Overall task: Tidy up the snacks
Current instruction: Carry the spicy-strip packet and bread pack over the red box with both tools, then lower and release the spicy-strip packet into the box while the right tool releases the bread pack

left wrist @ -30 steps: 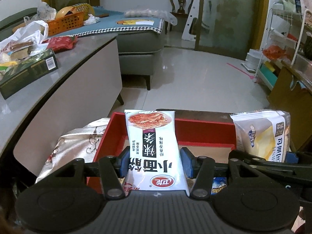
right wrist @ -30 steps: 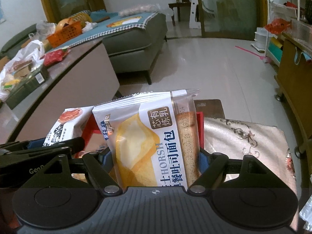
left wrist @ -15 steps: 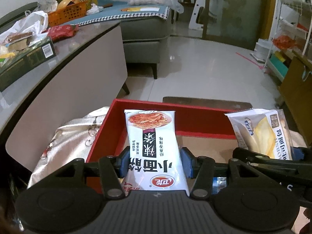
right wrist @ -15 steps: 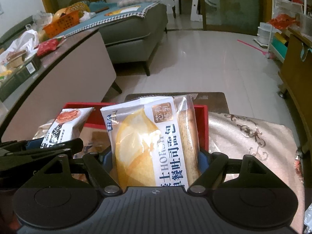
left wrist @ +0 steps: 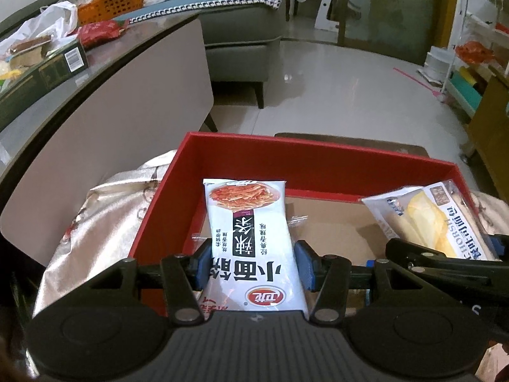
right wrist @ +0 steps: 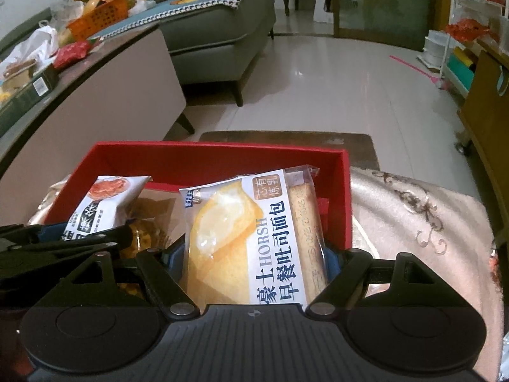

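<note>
Glossy plastic snack packet (left wrist: 251,238), matt red cardboard box (left wrist: 318,172), shiny embroidered satin cloth (right wrist: 420,222).

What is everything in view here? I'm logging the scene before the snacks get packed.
spicy strip packet: 1, white, held over red box
toast bread packet: 1, white and yellow, held over red box
red box: 1, red, on patterned cloth
patterned cloth: 1, beige, under box
orange basket: 1, far left counter
sofa: 1, grey, behind
left tongs: shut on spicy strip packet
right tongs: shut on toast bread packet
</note>
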Tool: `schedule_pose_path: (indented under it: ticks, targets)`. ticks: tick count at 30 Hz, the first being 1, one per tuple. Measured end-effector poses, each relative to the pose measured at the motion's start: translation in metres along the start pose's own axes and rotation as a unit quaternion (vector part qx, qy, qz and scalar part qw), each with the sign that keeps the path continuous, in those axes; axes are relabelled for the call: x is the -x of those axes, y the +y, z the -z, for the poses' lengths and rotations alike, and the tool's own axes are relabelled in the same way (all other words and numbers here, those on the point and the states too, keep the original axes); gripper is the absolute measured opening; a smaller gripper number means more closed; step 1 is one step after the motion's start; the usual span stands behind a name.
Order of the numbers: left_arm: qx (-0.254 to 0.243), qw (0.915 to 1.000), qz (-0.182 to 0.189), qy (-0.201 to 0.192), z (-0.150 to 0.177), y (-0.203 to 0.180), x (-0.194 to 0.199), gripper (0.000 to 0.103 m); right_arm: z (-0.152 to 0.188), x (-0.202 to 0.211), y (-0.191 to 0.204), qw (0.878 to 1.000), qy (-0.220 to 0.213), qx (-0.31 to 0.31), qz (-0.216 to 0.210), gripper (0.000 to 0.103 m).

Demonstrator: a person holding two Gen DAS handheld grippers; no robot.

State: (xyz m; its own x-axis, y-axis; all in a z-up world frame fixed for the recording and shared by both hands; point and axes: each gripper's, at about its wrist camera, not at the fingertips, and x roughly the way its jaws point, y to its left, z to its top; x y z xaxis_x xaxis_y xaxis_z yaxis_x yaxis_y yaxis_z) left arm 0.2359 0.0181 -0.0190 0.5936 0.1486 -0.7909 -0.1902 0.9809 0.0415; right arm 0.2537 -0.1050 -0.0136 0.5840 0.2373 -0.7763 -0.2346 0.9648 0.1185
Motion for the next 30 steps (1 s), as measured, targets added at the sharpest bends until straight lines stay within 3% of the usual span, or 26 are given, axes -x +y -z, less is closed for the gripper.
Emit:
schedule_pose_path:
  ticks: [10,17,30]
  targets:
    - [0.001,0.9999,-0.012,0.006,0.002,0.003,-0.005,0.048,0.002,-0.007,0.004,1.0,0.005,0.007,0.002,0.083]
    - [0.007,0.9996,-0.026,0.0,0.001,0.008,-0.003,0.063,-0.001,-0.005,0.004,1.0,0.001,0.0,0.008,0.09]
    - [0.015,0.9995,-0.023,-0.012,-0.003,0.018,0.008,0.065,-0.007,0.007,0.011,1.0,-0.023,-0.004,0.01,0.091]
